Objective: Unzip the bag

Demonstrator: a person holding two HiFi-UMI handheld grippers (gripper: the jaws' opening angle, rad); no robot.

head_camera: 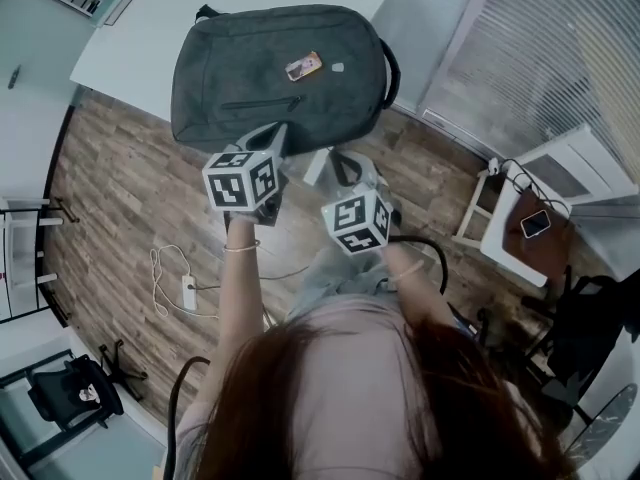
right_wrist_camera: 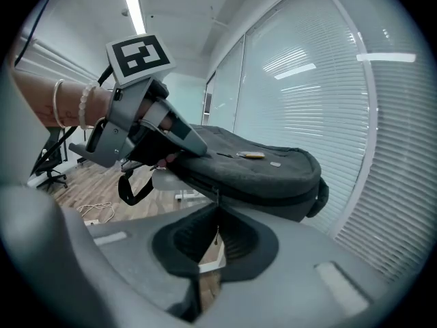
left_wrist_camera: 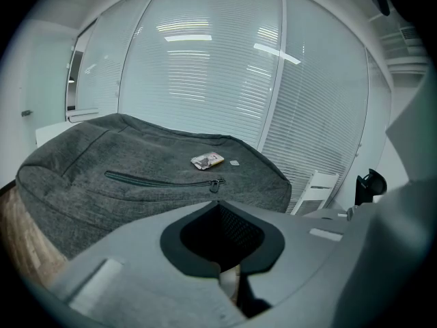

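A grey backpack [head_camera: 280, 68] [left_wrist_camera: 136, 176] [right_wrist_camera: 259, 169] lies flat on a white table [head_camera: 150, 28]. On its top face are a shut front-pocket zipper [left_wrist_camera: 164, 180] and a small card [head_camera: 303, 66]. My left gripper [head_camera: 275, 138] [left_wrist_camera: 218, 202] [right_wrist_camera: 201, 149] is shut, its tips resting on the bag's near edge; I see nothing between them. Beside the bag's near right side, my right gripper [head_camera: 345, 163] [right_wrist_camera: 218, 207] is shut on the thin pull [right_wrist_camera: 216, 236] of the main zipper, which runs along the bag's side. A black strap loop [right_wrist_camera: 133, 186] hangs below the left gripper.
The table's near edge overhangs a wooden floor where a power strip with white cable [head_camera: 185, 290] lies. A small white stand carrying a phone [head_camera: 535, 223] is at the right, an office chair [head_camera: 70, 393] at lower left. Glass walls with blinds [left_wrist_camera: 205, 67] stand behind the bag.
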